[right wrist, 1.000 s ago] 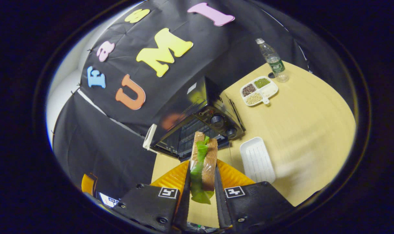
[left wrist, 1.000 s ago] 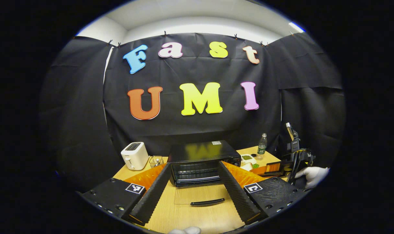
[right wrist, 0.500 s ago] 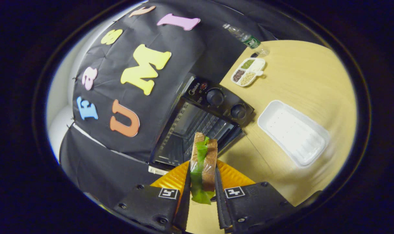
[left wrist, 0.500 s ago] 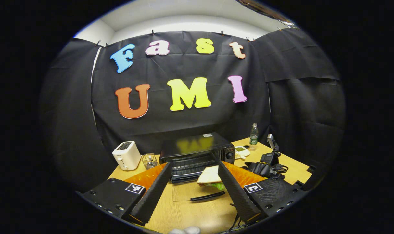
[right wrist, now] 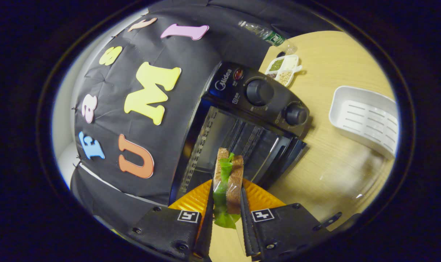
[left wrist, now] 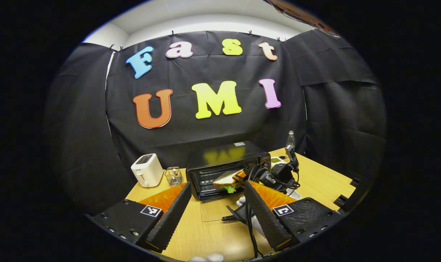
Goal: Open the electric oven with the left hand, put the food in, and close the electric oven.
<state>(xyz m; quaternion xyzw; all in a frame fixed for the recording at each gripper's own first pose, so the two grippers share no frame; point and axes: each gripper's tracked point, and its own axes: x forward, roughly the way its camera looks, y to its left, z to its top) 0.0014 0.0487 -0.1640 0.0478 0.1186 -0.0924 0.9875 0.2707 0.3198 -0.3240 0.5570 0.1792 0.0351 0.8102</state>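
— Between my right tongs (right wrist: 224, 203) the sandwich (right wrist: 227, 182) is clenched on edge, both fingers pressing on the bread, lettuce hanging out at the near end.

— And what's new with it?

— It has closed in. A second ago the oven (right wrist: 242, 127) sat small and well ahead; now its open mouth lies right before the sandwich's far end, with the rack bars just beyond. From my left tongs (left wrist: 215, 214) I see the sandwich (left wrist: 225, 180) at the mouth, where a second ago it hadn't come into that view at all.

— Is it inside yet?

— Hard to say. The fisheye flattens depth, so I'd guess the leading edge is at the threshold, perhaps just over the rack, not resting on it.

— The door?

— Down flat on the table (left wrist: 325, 182), its handle (left wrist: 231, 217) toward me. Opening is done.

— Your left tongs?

— Released, fingers spread wide, holding nothing, hanging back from the door.

— What follows from all that?

— Loading is the step in hand and nearly finished. I judge it needs a little more push inward, a lowering onto the rack, then letting go. After that my left tongs are placed well for the handle, to swing the door up.

— Anything else about?

— A white tray (right wrist: 365, 122) lies empty, right of the oven.
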